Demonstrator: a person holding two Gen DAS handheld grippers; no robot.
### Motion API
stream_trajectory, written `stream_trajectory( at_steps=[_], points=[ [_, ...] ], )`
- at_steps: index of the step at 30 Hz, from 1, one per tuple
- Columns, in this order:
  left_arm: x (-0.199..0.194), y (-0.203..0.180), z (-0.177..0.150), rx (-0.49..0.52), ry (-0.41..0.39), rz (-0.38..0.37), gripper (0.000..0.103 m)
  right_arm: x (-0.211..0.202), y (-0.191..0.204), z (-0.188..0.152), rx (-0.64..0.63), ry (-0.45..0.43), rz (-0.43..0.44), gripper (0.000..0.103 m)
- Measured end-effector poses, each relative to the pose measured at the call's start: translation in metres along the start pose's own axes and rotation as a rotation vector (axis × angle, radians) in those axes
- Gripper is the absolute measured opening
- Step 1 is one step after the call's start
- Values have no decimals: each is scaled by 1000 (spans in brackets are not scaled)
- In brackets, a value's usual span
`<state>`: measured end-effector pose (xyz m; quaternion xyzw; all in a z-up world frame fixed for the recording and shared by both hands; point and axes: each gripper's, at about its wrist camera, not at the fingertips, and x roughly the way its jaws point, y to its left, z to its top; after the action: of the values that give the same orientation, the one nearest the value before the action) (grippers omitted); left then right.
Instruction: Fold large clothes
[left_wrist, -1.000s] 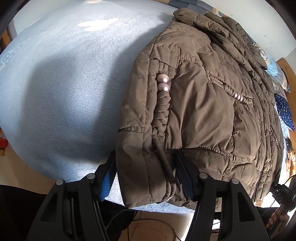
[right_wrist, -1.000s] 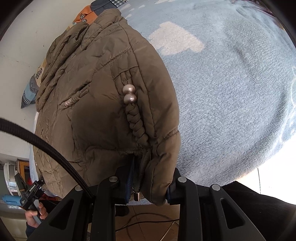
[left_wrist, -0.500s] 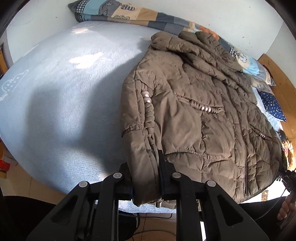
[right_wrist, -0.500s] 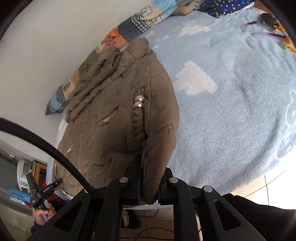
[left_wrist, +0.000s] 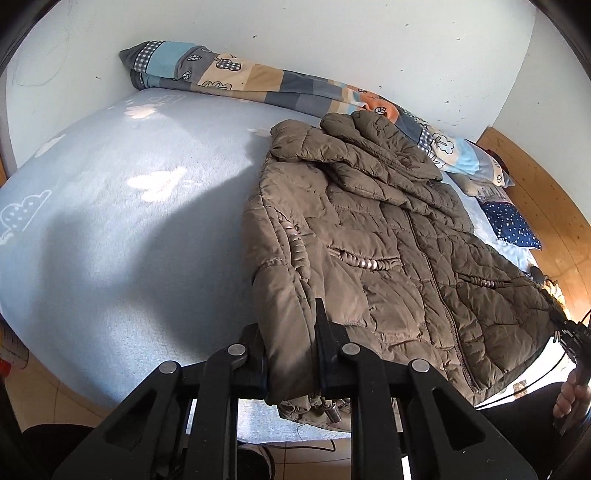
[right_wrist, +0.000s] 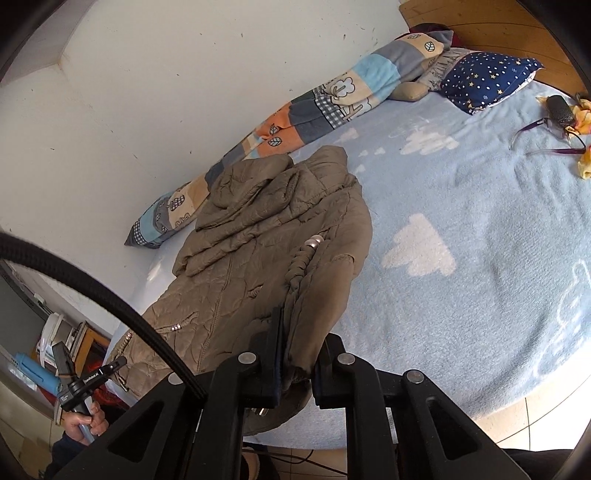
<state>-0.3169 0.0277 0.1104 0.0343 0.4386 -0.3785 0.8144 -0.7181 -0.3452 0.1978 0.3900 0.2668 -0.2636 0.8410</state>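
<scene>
Presently, a brown quilted jacket (left_wrist: 369, 236) is seen spread face-up on a bed covered by a light blue blanket (left_wrist: 122, 236) with white cloud shapes, its hood end lying toward the wall and its hem at the near edge of the bed. The left tongs (left_wrist: 291, 354) are clamped narrowly on the jacket's hem corner on that side, with fabric bunched between the black fingers (left_wrist: 325, 332). The right tongs (right_wrist: 295, 354) are likewise pinched tight on the opposite hem corner, beside a braided cord trim (right_wrist: 301, 262) ending in silvery beads. A long patchwork bolster (right_wrist: 295, 110) is laid along the white wall, touching the hood. A navy star-print pillow (right_wrist: 487, 81) is placed by the wooden headboard, and a pair of glasses (right_wrist: 546, 129) is seen on the blanket, well apart from the jacket.
</scene>
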Motion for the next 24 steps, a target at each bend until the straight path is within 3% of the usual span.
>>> stream_trajectory(
  at_steps=[24],
  points=[
    [-30,-21,52,100,-106,-20,17,-22,33,41,-94,-63,62,13]
  ],
)
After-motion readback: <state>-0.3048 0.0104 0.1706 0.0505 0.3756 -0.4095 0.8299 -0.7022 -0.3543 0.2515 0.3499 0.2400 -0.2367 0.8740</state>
